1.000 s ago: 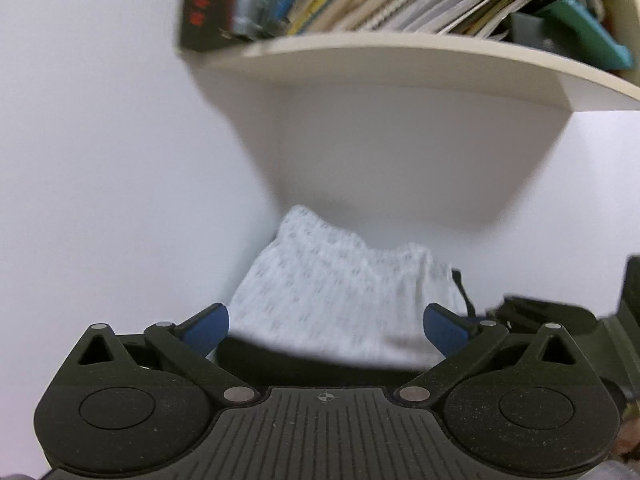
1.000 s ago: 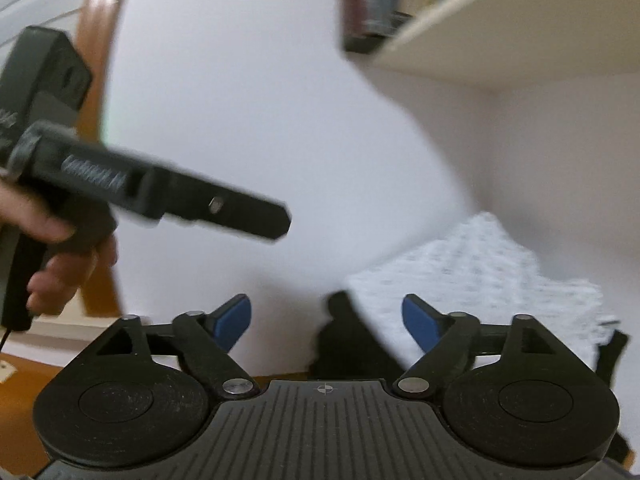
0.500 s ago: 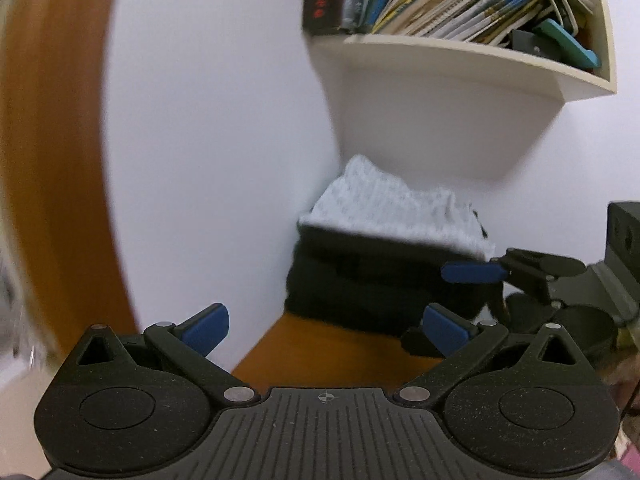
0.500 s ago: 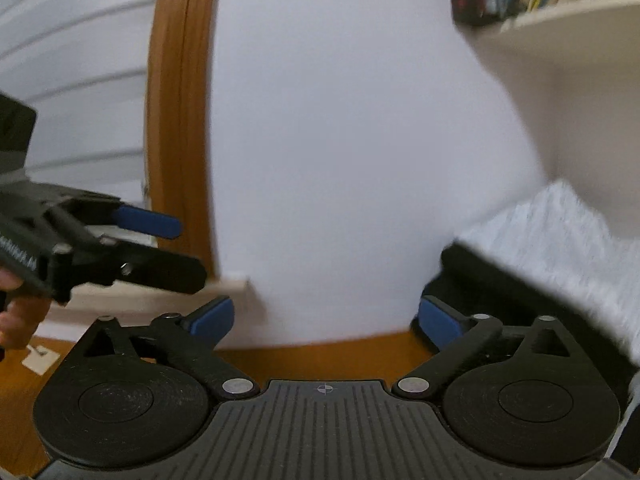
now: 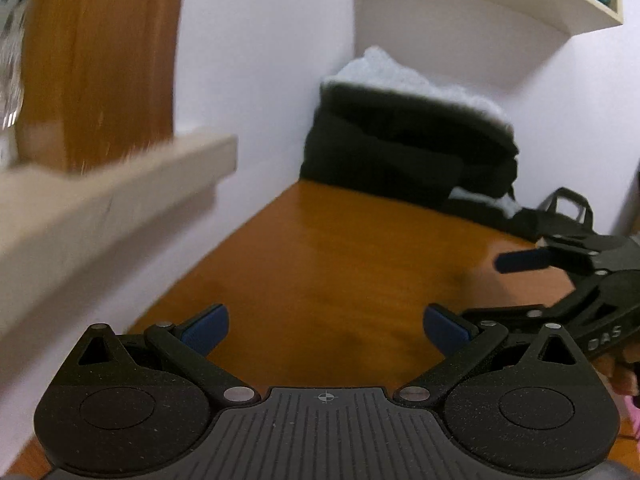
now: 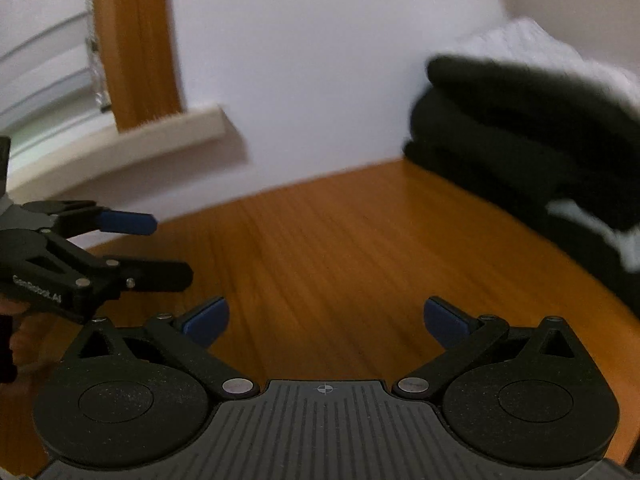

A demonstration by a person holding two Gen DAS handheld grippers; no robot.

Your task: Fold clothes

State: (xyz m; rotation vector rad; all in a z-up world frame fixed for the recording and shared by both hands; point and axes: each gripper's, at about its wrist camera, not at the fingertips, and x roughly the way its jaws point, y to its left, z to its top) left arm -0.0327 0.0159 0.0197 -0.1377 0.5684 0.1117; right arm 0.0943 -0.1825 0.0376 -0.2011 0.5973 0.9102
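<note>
both tools, left tool [image 5: 326,328] and right tool [image 6: 326,322], spread and empty, face the stacked clothes [image 5: 408,148] ahead-right in the surface [image 5: 340,248] corner, nearer the right tool.

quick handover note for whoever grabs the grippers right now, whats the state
Left gripper: open, empty, above the wooden table.
Right gripper: open, empty, over the same table, beside the left one.
Clothes: a stack of folded black clothes with a white garment on top sits in the wall corner, touched by neither gripper.
Done: that stack looks folded.
Left: no unfolded clothes show in these views; look around for the next piece.
</note>
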